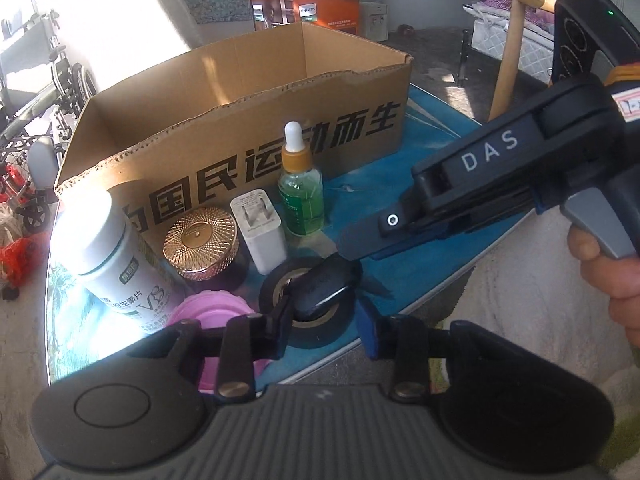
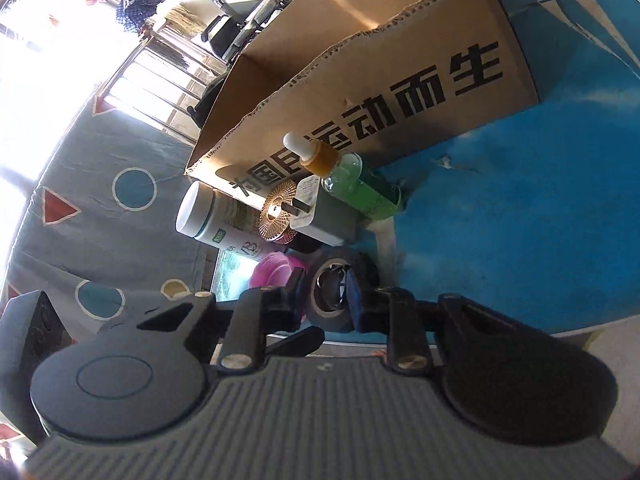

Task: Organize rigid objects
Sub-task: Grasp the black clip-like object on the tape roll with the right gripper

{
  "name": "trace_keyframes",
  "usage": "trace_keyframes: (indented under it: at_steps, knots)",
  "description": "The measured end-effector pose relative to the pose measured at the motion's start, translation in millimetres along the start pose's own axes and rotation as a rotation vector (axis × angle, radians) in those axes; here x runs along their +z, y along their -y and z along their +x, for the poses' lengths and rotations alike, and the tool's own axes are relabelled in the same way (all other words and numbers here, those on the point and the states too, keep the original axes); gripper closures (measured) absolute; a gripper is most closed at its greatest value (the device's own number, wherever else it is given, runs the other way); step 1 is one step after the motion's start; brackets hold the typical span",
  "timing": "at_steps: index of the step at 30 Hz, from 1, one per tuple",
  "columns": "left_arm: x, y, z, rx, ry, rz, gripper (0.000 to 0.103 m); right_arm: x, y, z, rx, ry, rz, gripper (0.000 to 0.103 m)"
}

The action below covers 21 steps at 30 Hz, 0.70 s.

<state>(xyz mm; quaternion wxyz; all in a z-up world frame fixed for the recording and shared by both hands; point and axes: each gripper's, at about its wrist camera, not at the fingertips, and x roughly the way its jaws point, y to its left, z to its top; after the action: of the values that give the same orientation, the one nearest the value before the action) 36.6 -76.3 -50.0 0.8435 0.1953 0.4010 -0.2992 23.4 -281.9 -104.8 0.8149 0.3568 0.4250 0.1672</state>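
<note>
Across the blue table, an open cardboard box standing at the back, flaps up. Along its printed front wall, a row: white vitamin bottle, gold-lidded jar, white charger plug, green dropper bottle, all upright. Nearer than these and just beside a pink lid, the black tape roll, lying flat with its hole facing up. Straight ahead of the right gripper and between its fingers, so judged the nearer tool and the one to lift the roll. Jaws parted to about the roll's width, one finger on each side; contact with the outer wall impossible to tell, nothing lifted. Something dark and oval over the hole, not identifiable. Left gripper poised just short of the same roll, fingers spread, empty.
</note>
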Motion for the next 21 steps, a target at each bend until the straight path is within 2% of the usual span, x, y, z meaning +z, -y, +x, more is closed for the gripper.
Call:
trace_keyframes:
  at_steps: [8,15,21]
  knots:
    - [5.9,-0.1,12.9,-0.011,-0.023,0.007,0.069,3.1,0.7,13.9,-0.024,-0.018,-0.005,0.087]
    - [5.7,-1.6,14.9,-0.013,-0.031,0.011,0.069,2.3,7.9,22.4,-0.015,-0.041,0.032,0.085]
    - [7.4,-3.3,18.9,-0.012,-0.021,0.010,0.069,1.5,-5.4,25.5,-0.032,-0.037,-0.016,0.086]
